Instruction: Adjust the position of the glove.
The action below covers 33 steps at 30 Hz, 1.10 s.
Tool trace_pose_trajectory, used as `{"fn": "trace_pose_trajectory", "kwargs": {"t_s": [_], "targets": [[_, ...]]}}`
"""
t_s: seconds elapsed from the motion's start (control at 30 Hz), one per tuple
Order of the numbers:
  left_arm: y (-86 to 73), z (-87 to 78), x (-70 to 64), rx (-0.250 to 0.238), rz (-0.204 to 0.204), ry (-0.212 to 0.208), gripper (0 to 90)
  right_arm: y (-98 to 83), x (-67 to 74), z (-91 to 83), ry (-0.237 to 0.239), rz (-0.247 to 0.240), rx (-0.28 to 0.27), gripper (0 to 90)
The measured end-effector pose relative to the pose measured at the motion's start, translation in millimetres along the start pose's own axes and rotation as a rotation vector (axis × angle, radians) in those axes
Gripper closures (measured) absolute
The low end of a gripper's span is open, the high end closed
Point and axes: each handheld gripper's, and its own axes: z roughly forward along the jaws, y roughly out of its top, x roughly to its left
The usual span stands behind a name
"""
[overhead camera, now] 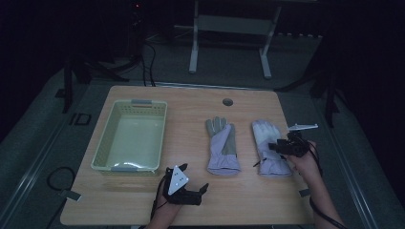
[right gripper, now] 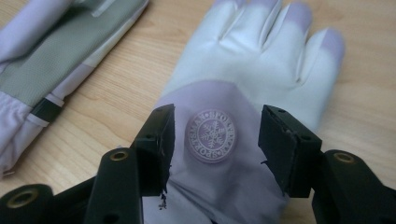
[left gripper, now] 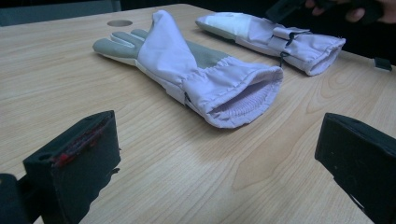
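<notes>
Lying flat on the surface (overhead camera: 248,186), both gloves remain outside the basket (overhead camera: 130,136): the right glove (right gripper: 252,93) sits between the right tongs' (right gripper: 215,140) parted jaws, not yet pinched; the left glove (left gripper: 187,70) waits beyond the left tongs (left gripper: 217,154), spread wide. Judging by this, nothing is packed.

You are working in a dim room, its edges falling off into near black around a light wooden table (overhead camera: 143,205) with a round grommet hole (overhead camera: 228,102) near its far edge. Beyond it on the grey floor (overhead camera: 28,157) stands a pale metal frame (overhead camera: 193,47). Dark cables (overhead camera: 148,62) trail across that floor.
</notes>
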Motion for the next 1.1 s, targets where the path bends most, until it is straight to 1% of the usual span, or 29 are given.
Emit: {"fn": "trace_pose_trajectory", "kwargs": {"t_s": [0.1, 0.13, 0.2, 0.23, 0.3, 0.33, 0.37, 0.43, 0.5, 0.53, 0.63, 0.7, 0.73, 0.8, 0.9, 1.0, 1.1], "targets": [[0.0, -0.1, 0.1, 0.000, 0.000, -0.001, 0.0, -1.3, -0.3, 3.3, -0.005, 0.003, 0.007, 44.7], [0.0, 0.0, 0.1, -0.001, -0.001, -0.001, 0.0, -9.6, -0.1, 19.2, -0.043, -0.005, 0.050, 46.3], [-0.1, 0.0, 0.0, -0.001, -0.001, -0.001, 0.0, -12.8, 1.3, 20.4, -0.034, -0.014, 0.032, 54.2], [0.0, -0.1, 0.1, 0.000, -0.001, -0.002, 0.0, -13.7, 1.9, 20.5, -0.031, -0.009, 0.029, 58.1], [0.0, -0.1, 0.1, 0.000, -0.001, -0.002, 0.0, -14.2, 3.1, 20.4, -0.028, -0.011, 0.029, 58.1], [0.0, -0.1, 0.2, 0.000, -0.002, -0.002, 0.0, -14.8, 6.7, 20.4, -0.046, -0.024, 0.028, 63.1], [0.0, -0.1, 0.2, 0.000, -0.002, -0.003, 0.0, -15.0, 8.2, 20.7, -0.055, -0.030, 0.027, 63.7], [0.0, -0.1, 0.1, 0.000, -0.002, -0.001, 0.0, -15.9, 8.6, 20.9, -0.058, -0.028, 0.021, 65.2], [0.0, 0.0, 0.0, 0.000, -0.001, 0.001, 1.6, -17.1, 9.2, 20.3, -0.057, -0.023, 0.014, 70.1], [0.0, 0.0, -0.1, 0.000, -0.001, 0.001, 1.6, -17.1, 9.6, 19.7, -0.056, -0.024, 0.013, 72.2], [-0.1, -0.1, 0.0, -0.001, -0.002, 0.001, 1.6, -16.4, 10.6, 17.3, -0.061, -0.003, 0.004, 76.1], [-0.1, -0.1, 0.0, -0.002, -0.002, 0.001, 1.6, -15.5, 10.1, 14.1, -0.065, 0.018, -0.007, 77.5], [-0.1, -0.1, 0.0, -0.002, -0.002, 0.001, 1.6, -15.5, 10.1, 14.1, -0.065, 0.018, -0.007, 77.5], [-0.1, -0.1, 0.1, -0.002, -0.002, 0.001, 1.6, -12.6, 11.1, 7.3, -0.076, 0.028, -0.010, 78.4], [-0.2, -0.4, -0.2, -0.005, -0.001, 0.006, 1.5, -9.1, 12.0, -0.2, -0.081, 0.030, -0.010, 78.9], [-0.5, -1.0, -1.7, -0.011, 0.015, 0.011, 1.3, -5.7, 12.7, -7.6, -0.091, 0.042, -0.010, 79.3], [-0.5, -1.0, -2.2, -0.010, 0.019, 0.013, 1.3, -1.8, 14.5, -17.8, -0.096, 0.057, -0.029, 79.3]]}}
